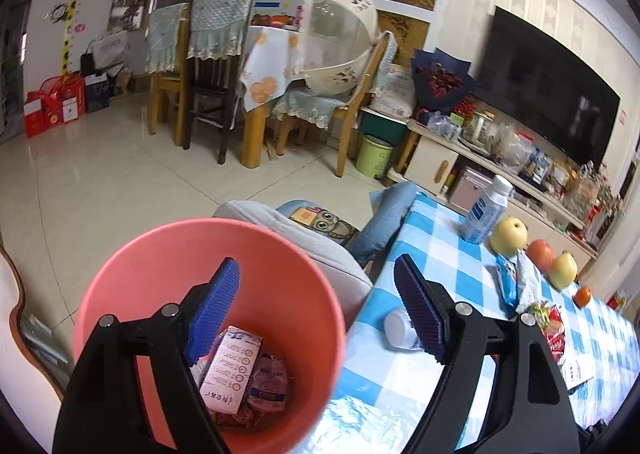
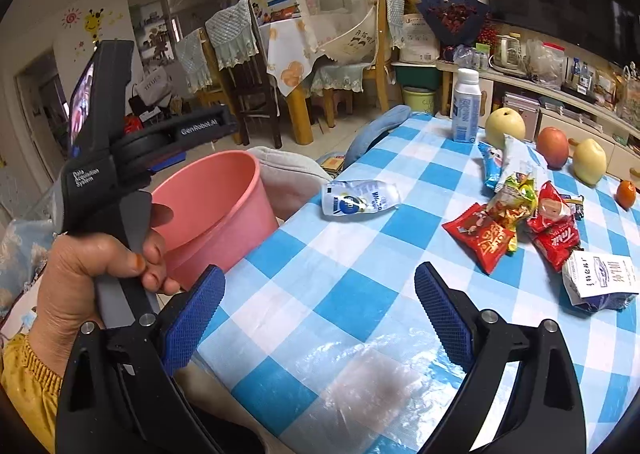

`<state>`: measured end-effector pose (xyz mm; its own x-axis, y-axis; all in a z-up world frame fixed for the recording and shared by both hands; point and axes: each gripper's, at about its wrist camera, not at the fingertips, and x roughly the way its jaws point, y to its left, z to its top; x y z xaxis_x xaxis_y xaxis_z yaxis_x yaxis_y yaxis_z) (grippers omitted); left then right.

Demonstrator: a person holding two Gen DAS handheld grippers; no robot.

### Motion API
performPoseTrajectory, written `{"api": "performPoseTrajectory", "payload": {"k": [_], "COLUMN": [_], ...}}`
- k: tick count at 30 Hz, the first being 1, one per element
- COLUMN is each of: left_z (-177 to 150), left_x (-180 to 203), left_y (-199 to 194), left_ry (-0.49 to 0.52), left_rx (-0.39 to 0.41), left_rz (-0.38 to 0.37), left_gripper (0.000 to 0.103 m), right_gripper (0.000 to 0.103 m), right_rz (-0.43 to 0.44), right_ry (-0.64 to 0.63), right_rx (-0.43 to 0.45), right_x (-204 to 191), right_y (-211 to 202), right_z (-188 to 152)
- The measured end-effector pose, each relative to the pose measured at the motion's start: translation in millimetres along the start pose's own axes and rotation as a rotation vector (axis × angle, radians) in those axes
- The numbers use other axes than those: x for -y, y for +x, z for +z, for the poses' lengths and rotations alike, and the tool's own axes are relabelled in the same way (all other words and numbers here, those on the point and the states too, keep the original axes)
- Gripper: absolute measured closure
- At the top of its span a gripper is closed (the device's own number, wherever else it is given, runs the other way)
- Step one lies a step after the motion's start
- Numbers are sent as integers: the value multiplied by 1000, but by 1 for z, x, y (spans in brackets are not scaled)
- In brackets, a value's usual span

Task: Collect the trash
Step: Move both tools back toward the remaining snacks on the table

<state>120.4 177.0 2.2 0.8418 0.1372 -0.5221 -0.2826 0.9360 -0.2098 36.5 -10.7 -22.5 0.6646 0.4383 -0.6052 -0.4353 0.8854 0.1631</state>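
Both claws gape wide, empty. Crushed bottle (image 2: 360, 197) lies crosswise ahead of right claw (image 2: 320, 318); left claw (image 1: 316, 310) hangs over bin (image 1: 120, 274).

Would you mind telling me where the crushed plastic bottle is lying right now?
In the right wrist view the crushed plastic bottle lies on its side on the checked tablecloth near the table's left edge, between the pink bin and the snack wrappers.

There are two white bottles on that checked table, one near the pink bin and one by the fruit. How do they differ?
The bottle near the pink bin is a crushed bottle lying flat on its side; the one by the fruit is an upright bottle, standing and keeping its shape. The crushed one sits nearer the table edge, the upright one farther back. Both are white plastic with blue print.
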Motion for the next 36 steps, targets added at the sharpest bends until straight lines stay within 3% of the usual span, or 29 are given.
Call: {"api": "performPoseTrajectory", "payload": {"k": [19,36], "left_z": [-20,-51], "left_x": [65,138], "left_y": [4,10], "left_ry": [164,334], "left_rx": [-11,-62], "left_rz": [-39,-145], "left_gripper": [23,23], "right_gripper": [8,8], "right_rz": [-27,-110], "right_ry": [71,210], "right_rx": [35,59], "right_x": [52,128], "right_y": [-31,-66], "right_z": [-9,-14]}}
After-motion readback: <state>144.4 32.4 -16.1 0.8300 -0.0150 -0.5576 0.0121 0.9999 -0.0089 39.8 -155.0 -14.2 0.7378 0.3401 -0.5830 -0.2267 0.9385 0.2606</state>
